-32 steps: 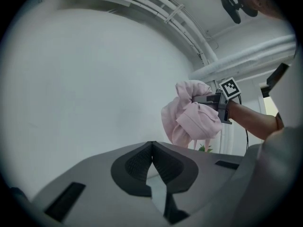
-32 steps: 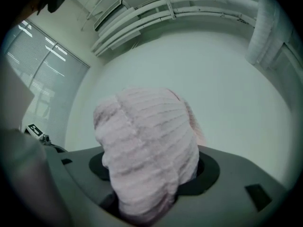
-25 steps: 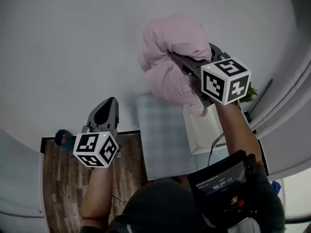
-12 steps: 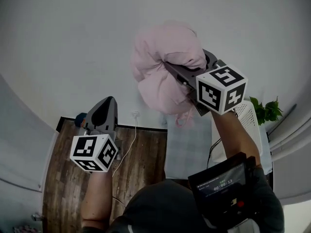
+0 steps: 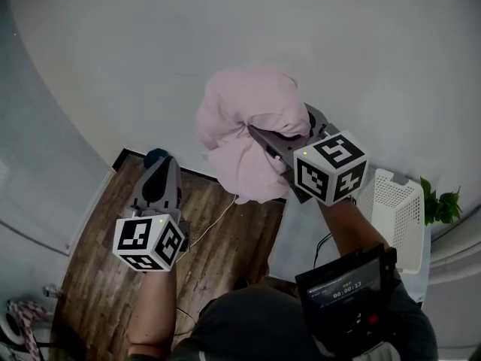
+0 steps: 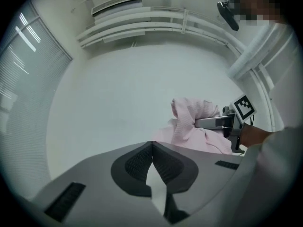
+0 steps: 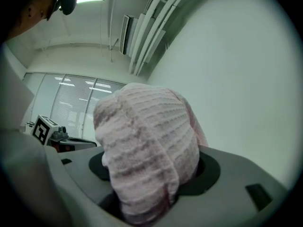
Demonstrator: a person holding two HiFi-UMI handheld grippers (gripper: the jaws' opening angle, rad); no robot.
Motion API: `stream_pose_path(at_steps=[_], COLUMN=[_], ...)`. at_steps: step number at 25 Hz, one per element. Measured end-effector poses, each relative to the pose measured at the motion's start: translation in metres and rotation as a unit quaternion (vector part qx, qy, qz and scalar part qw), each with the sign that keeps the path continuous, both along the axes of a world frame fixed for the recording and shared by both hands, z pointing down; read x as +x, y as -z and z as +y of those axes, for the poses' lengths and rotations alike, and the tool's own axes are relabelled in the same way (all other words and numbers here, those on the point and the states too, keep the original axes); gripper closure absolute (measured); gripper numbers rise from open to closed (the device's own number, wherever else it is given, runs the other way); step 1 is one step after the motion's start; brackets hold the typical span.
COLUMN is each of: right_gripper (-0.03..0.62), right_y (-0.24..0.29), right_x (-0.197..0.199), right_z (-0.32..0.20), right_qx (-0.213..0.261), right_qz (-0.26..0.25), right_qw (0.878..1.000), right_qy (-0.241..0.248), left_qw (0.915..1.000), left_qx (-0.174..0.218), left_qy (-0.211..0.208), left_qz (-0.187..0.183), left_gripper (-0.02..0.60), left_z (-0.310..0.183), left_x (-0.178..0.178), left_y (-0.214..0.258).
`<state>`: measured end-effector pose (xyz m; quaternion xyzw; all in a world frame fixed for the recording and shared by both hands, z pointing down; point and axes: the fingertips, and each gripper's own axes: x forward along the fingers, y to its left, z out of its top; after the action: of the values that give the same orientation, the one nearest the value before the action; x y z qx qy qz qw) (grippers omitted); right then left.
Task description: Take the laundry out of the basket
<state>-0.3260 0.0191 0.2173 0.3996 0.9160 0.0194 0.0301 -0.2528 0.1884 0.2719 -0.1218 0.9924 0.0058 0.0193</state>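
Our right tongs [image 5: 255,130] are clamped on the pink garment [image 5: 248,104], with the knit bunched thick between the pads. Our left tongs [image 6: 152,150] are closed on nothing, pad against pad. Over the last second we have swung the garment leftward. In the head view it was just above the white basket [image 5: 397,205]; now it hangs in the air before the wall [image 5: 225,28], near the wooden floor [image 5: 98,247], well apart from the basket on our right. We judge this piece is out and needs somewhere to land. We count one garment, one basket and two tongs; we cannot see into the basket.
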Motion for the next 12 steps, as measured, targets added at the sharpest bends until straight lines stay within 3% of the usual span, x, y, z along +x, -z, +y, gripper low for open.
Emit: stream_pose_path(at_steps=[3, 8, 12], right_gripper=[0.267, 0.267, 0.267], right_y=[-0.014, -0.035, -0.051], right_x=[0.003, -0.004, 0.005], right_z=[0.028, 0.058, 0.068], right_qx=[0.003, 0.005, 0.006], right_qz=[0.017, 0.034, 0.048], right_qw=[0.999, 0.998, 0.997], right_qy=[0.028, 0.052, 0.061], left_qw=[0.9997, 0.9995, 0.9981], left_qx=[0.008, 0.002, 0.03], left_qy=[0.019, 0.028, 0.051], left_qz=[0.016, 0.012, 0.018], left_gripper=[0.572, 0.572, 0.572], left_z=[0.019, 0.028, 0.04], left_x=[0.009, 0.006, 0.013], left_y=[-0.011, -0.02, -0.036])
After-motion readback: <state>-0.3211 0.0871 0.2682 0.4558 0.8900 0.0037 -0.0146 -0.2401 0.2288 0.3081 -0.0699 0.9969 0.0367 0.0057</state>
